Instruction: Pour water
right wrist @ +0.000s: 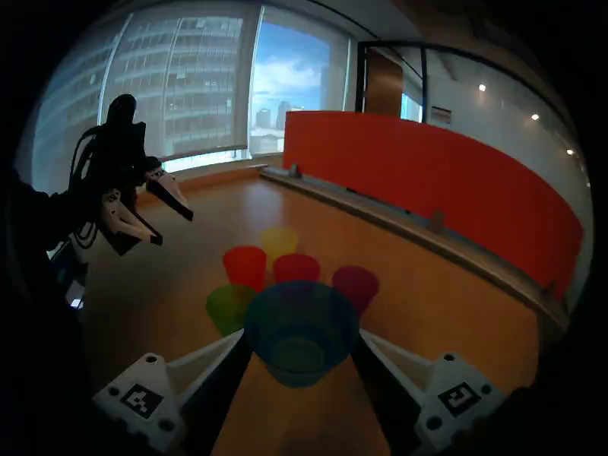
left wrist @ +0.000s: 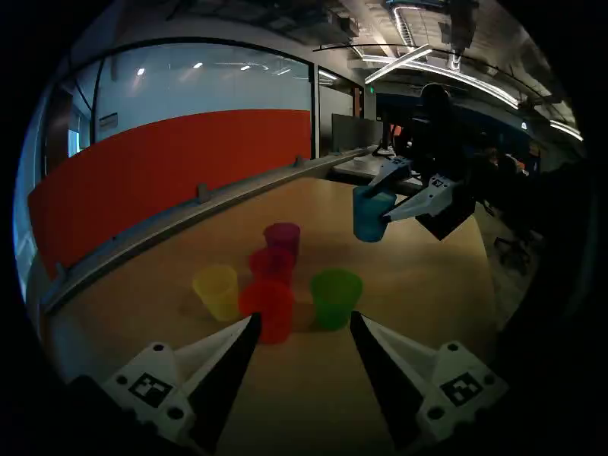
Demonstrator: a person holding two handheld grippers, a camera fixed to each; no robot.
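Left gripper view: left gripper (left wrist: 304, 325) at 6 o'clock, claw wide, nothing between the fingers. Past its tips, five cups stand grouped on a wooden table (left wrist: 425, 296). Yellow cup (left wrist: 216, 291) is at 9 o'clock of the group, green cup (left wrist: 335, 298) at 3, orange-red cup (left wrist: 267, 310) at 6, red cup (left wrist: 271, 264) in the middle, purple cup (left wrist: 283, 237) at 12. They stand close together; touching or not, cannot tell.

Right gripper (left wrist: 371, 204) is at 2 o'clock from the group, raised above the table, claw clamped on the blue cup (left wrist: 371, 222), cup upright. Water in it: cannot tell. Orange wall (left wrist: 175, 167) runs along the table's far edge, 10 o'clock.

Right gripper view: blue cup sits between both fingers at 6 o'clock, the group just beyond it. Left gripper at 9 o'clock, well apart, claw wide.
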